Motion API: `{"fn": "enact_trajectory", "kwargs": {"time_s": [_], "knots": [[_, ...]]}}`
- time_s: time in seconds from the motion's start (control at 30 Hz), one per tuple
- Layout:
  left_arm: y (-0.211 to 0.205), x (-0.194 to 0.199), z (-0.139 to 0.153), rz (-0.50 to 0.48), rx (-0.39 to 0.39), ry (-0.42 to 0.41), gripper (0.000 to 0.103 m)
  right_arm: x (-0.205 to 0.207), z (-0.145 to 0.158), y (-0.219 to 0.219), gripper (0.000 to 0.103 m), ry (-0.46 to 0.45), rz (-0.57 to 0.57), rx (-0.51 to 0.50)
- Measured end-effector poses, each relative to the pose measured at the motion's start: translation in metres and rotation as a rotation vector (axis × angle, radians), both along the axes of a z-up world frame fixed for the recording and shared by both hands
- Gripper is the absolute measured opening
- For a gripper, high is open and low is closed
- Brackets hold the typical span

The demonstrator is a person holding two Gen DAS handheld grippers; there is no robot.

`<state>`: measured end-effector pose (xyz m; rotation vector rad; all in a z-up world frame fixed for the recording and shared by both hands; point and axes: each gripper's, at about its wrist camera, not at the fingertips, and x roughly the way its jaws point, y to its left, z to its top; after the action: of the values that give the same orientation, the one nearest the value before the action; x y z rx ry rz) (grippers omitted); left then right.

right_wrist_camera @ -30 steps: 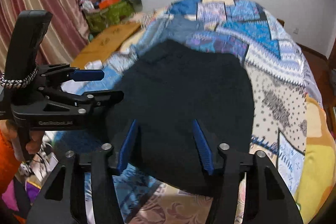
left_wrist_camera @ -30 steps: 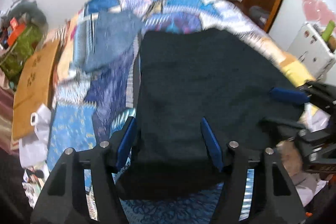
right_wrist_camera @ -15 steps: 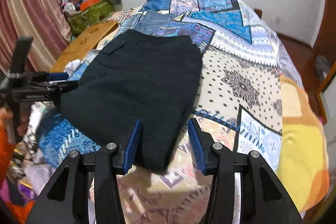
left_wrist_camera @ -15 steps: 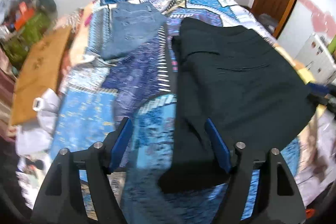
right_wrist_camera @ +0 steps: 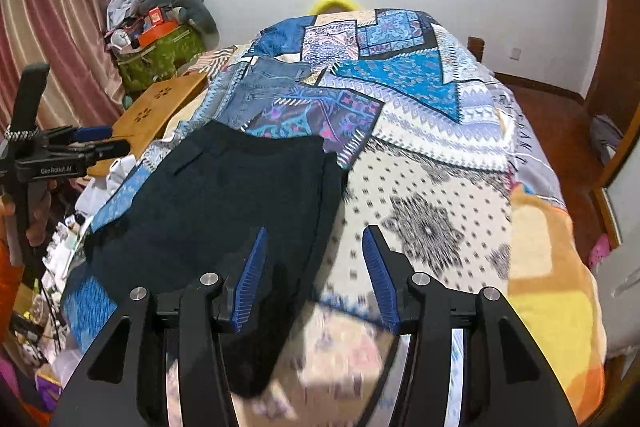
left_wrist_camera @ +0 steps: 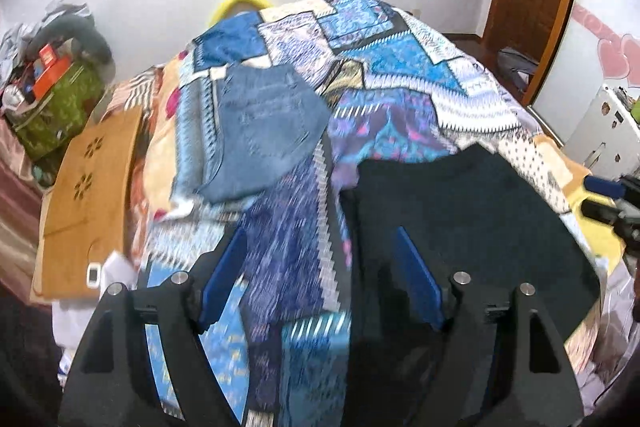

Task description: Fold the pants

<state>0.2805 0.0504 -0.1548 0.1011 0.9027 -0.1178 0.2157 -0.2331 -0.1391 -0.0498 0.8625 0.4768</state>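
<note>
- Dark pants (right_wrist_camera: 224,203) folded on patchwork bedspread (right_wrist_camera: 420,155); right gripper (right_wrist_camera: 314,275) apart, empty.
- Left gripper (left_wrist_camera: 320,279) just widened, empty; right view alone shows curtain (right_wrist_camera: 52,27) upper left.

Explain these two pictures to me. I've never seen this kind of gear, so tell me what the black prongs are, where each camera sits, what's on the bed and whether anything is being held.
There is no robot. A person holds a two-finger clamp tool in each hand, and a camera on each looks out along its blue-padded prongs.

One picture is from the left gripper, the other from the right gripper.

On the patchwork bedspread lie folded dark pants and, farther back, folded blue jeans.

Both grippers stand open and hold nothing; the left one's jaws have just been opening, with only bedspread showing between them.
</note>
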Motion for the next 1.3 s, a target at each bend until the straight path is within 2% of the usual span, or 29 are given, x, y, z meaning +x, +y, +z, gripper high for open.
{"fn": "enact_trajectory", "kwargs": {"time_s": [0.1, 0.27, 0.37, 0.43, 0.5, 0.53, 0.67, 0.77, 0.93, 1.07, 1.23, 1.3], "knots": [[-0.011, 0.024, -0.008, -0.023, -0.014, 0.024, 0.077, 0.023, -0.009, 0.011, 0.046, 0.023, 0.018, -0.001], [-0.023, 0.056, -0.045, -0.059, -0.057, 0.129, 0.077, 0.049, -0.025, 0.022, 0.046, 0.058, 0.035, -0.012], [-0.019, 0.066, -0.066, -0.058, -0.144, 0.191, 0.076, 0.065, -0.038, 0.025, 0.046, 0.075, 0.023, -0.017], [-0.019, 0.07, -0.075, -0.068, -0.202, 0.214, 0.067, 0.072, -0.045, 0.029, 0.046, 0.093, 0.027, -0.015], [-0.021, 0.072, -0.077, -0.09, -0.227, 0.208, 0.058, 0.075, -0.051, 0.032, 0.044, 0.101, 0.038, -0.016], [-0.023, 0.071, -0.077, -0.096, -0.22, 0.197, 0.055, 0.075, -0.053, 0.034, 0.038, 0.111, 0.052, -0.017], [-0.029, 0.065, -0.076, -0.091, -0.147, 0.139, 0.055, 0.077, -0.055, 0.032, 0.032, 0.1, 0.046, -0.017], [-0.028, 0.064, -0.08, -0.068, -0.132, 0.117, 0.058, 0.079, -0.057, 0.029, 0.03, 0.112, 0.031, -0.003], [-0.03, 0.064, -0.074, -0.061, -0.098, 0.107, 0.06, 0.076, -0.052, 0.038, 0.029, 0.079, 0.027, -0.07], [-0.028, 0.053, -0.05, -0.013, -0.044, 0.047, 0.059, 0.069, -0.044, 0.037, 0.029, 0.065, -0.007, -0.083], [-0.012, 0.033, -0.016, 0.009, -0.07, -0.004, 0.061, 0.052, -0.024, 0.032, 0.03, 0.044, -0.019, -0.07], [-0.006, 0.024, -0.005, 0.021, -0.071, -0.023, 0.065, 0.042, -0.012, 0.03, 0.034, 0.018, -0.017, -0.073]]}}
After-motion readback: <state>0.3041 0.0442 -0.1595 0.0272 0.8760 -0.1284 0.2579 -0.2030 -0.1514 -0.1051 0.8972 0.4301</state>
